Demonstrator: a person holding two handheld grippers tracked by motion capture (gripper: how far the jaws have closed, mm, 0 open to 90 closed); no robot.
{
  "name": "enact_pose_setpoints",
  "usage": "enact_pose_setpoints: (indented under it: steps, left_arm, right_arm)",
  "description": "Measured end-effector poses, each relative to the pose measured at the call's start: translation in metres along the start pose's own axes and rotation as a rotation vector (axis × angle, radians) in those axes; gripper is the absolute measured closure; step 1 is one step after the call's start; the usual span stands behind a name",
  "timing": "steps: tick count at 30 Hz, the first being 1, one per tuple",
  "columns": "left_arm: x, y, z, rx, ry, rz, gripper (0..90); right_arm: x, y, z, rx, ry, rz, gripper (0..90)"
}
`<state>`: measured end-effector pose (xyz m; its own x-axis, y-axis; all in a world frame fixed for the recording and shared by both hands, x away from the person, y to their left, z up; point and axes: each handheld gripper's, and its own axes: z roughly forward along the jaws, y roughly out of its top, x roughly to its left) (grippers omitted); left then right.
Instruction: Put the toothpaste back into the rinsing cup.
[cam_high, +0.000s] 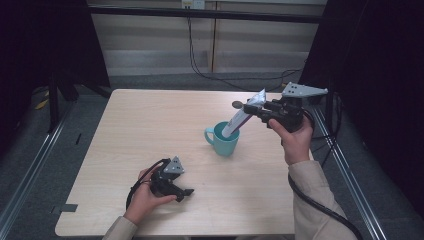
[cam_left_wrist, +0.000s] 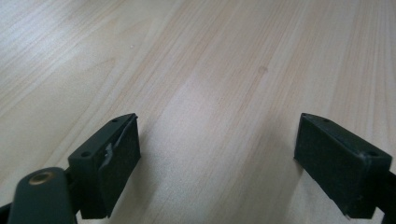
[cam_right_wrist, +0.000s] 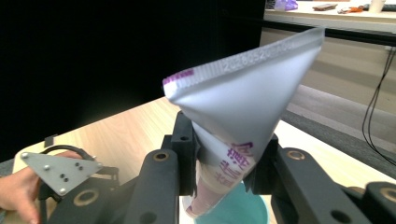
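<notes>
Two grippers: your right gripper (cam_high: 256, 111), right of centre frame, is clenched on a glossy white tube (cam_high: 241, 118) with a flat crimped end, its lower end slanting into the teal mug (cam_high: 222, 139). Your left gripper (cam_high: 186, 194), lower left, rests released on the pale wood-grain worktop (cam_high: 150, 125).

I see a light wood-grain table (cam_high: 165, 125) with rounded corners, standing on grey floor between dark side panels. A teal mug (cam_high: 222, 139) stands on it right of centre, handle toward the left. Near the front edge my left gripper (cam_high: 187, 194) rests low at the tabletop, jaws spread wide apart over bare wood, and a small dark round object (cam_high: 236, 104) lies toward the far right.
</notes>
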<state>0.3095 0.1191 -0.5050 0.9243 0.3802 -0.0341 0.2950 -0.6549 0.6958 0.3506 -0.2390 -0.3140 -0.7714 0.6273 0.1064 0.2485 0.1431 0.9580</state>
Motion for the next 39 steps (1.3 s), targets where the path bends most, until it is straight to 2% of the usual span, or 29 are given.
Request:
enact_pose_setpoints:
  steps: [4,14,15,21,39]
  left_arm:
    - [-0.001,-0.003,0.001,-0.03,0.0,-0.002,11.6]
    - [-0.001,-0.004,0.003,-0.038,-0.011,0.009,8.1]
    - [-0.001,-0.004,0.002,-0.024,-0.012,0.017,6.9]
    - [-0.002,-0.004,0.004,-0.014,-0.026,0.031,0.0]
    - [-0.002,-0.004,0.004,-0.014,-0.025,0.03,0.0]
  right_arm:
    - [-0.004,0.0,0.004,0.018,-0.027,0.0,69.9]
    - [-0.011,-0.009,0.017,0.055,-0.075,0.003,69.8]
    - [-0.012,-0.01,0.019,0.059,-0.077,0.004,69.8]
    - [-0.012,-0.017,0.028,0.082,-0.087,0.0,69.8]
    - [-0.01,-0.037,0.049,0.144,-0.082,-0.01,69.7]
